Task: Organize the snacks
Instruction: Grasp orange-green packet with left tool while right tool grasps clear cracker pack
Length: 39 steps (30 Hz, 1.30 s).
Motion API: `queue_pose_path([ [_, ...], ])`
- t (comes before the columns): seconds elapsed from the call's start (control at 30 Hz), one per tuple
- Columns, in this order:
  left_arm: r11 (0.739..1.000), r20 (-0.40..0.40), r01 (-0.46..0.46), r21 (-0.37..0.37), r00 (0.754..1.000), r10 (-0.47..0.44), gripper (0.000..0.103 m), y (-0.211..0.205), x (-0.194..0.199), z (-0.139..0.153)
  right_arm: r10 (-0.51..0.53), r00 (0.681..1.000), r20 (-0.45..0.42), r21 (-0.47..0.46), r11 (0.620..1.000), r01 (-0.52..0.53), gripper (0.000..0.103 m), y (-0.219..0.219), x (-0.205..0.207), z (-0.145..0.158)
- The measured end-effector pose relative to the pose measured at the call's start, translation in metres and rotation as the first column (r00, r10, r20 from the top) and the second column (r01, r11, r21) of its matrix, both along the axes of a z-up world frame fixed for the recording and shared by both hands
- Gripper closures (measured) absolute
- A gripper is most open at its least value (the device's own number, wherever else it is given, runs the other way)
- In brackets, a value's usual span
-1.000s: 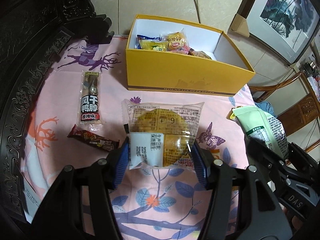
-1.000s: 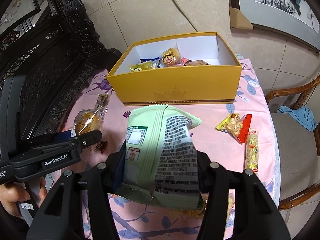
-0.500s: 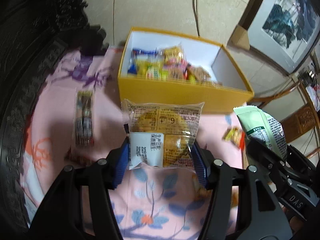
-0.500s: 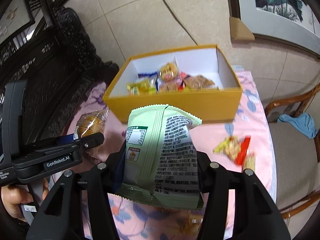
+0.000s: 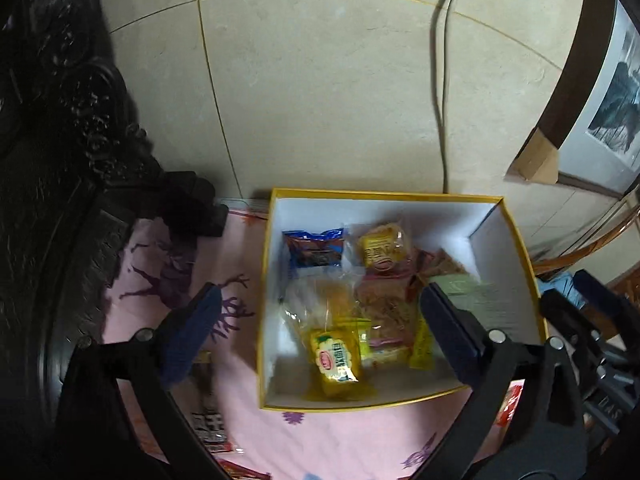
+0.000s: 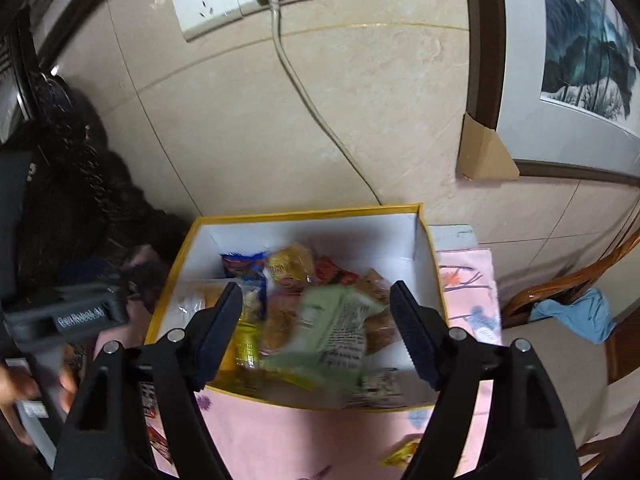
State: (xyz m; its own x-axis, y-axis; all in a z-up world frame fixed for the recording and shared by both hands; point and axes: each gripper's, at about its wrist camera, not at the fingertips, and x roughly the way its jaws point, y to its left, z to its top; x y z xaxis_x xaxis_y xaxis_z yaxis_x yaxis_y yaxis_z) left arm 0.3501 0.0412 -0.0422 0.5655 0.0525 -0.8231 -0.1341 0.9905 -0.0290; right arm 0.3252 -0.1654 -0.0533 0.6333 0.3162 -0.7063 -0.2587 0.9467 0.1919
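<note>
Both jaws have just sprung wide and empty: our right gripper (image 6: 316, 320) directly over the green packet (image 6: 336, 332) in the yellow box (image 6: 436, 280), left gripper (image 5: 320, 328) over the cake packet (image 5: 320, 300).

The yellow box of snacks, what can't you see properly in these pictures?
- Yellow box, right wrist view: the falling green bag is smeared by motion, print unreadable.
- Left wrist view: the right finger covers part of that bag.
- Snacks on the tablecloth: cut off by the bottom edge and the left gripper.
</note>
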Motion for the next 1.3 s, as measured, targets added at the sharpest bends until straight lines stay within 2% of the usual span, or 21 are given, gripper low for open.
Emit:
queue_pose_path([
  [0.1,1.000,0.030,-0.007,0.013,1.000,0.007,0.002,0.006,-0.019,-0.002,0.046,0.999,0.008,0.016,0.999,-0.046,0.027,-0.012,-0.011,-0.001],
  [0.2,1.000,0.018,-0.011,-0.022,1.000,0.011,0.002,0.013,-0.039,-0.013,0.123,0.992,-0.016,0.004,0.992,-0.122,0.026,-0.023,-0.032,-0.014],
  [0.27,0.998,0.013,-0.028,-0.047,0.999,0.029,0.002,0.018,-0.057,-0.022,0.170,0.983,-0.061,-0.002,0.985,-0.171,0.026,-0.034,-0.055,-0.032],
  [0.4,0.987,-0.014,-0.064,-0.150,0.998,0.062,0.002,0.023,-0.104,-0.043,0.231,0.959,-0.163,-0.006,0.972,-0.235,0.026,-0.049,-0.107,-0.071],
  [0.5,0.981,-0.059,-0.081,-0.177,0.996,0.071,0.002,0.022,-0.140,-0.062,0.286,0.929,-0.235,0.042,0.958,-0.284,0.026,-0.058,-0.153,-0.099],
  [0.57,0.976,-0.103,-0.082,-0.200,0.993,0.063,0.002,0.020,-0.163,-0.077,0.339,0.898,-0.281,0.069,0.940,-0.334,0.026,-0.058,-0.181,-0.118],
  [0.67,0.983,-0.130,-0.054,-0.173,0.991,0.032,0.002,0.017,-0.188,-0.086,0.430,0.845,-0.317,0.028,0.895,-0.445,0.026,-0.049,-0.215,-0.138],
  [0.77,0.992,-0.149,-0.037,-0.117,0.989,0.019,0.002,0.018,-0.216,-0.089,0.494,0.809,-0.320,-0.046,0.844,-0.534,0.026,-0.041,-0.232,-0.154],
  [0.8,0.992,-0.154,-0.043,-0.116,0.988,0.025,0.002,0.020,-0.222,-0.089,0.499,0.804,-0.323,-0.057,0.838,-0.543,0.026,-0.041,-0.233,-0.157],
  [0.9,0.991,-0.156,-0.071,-0.113,0.986,0.053,0.002,0.029,-0.241,-0.087,0.501,0.793,-0.346,-0.064,0.831,-0.553,0.026,-0.042,-0.228,-0.171],
  [1.03,0.991,-0.144,-0.091,-0.097,0.987,0.076,0.002,0.040,-0.257,-0.078,0.500,0.795,-0.345,-0.064,0.832,-0.551,0.025,-0.052,-0.232,-0.177],
  [1.2,0.990,-0.152,-0.110,-0.088,0.984,0.096,0.002,0.050,-0.267,-0.079,0.446,0.813,-0.375,-0.098,0.853,-0.513,0.021,-0.060,-0.244,-0.189],
  [1.3,0.989,-0.169,-0.114,-0.090,0.981,0.097,0.002,0.049,-0.268,-0.086,0.393,0.843,-0.366,-0.084,0.889,-0.451,0.023,-0.062,-0.245,-0.200],
])
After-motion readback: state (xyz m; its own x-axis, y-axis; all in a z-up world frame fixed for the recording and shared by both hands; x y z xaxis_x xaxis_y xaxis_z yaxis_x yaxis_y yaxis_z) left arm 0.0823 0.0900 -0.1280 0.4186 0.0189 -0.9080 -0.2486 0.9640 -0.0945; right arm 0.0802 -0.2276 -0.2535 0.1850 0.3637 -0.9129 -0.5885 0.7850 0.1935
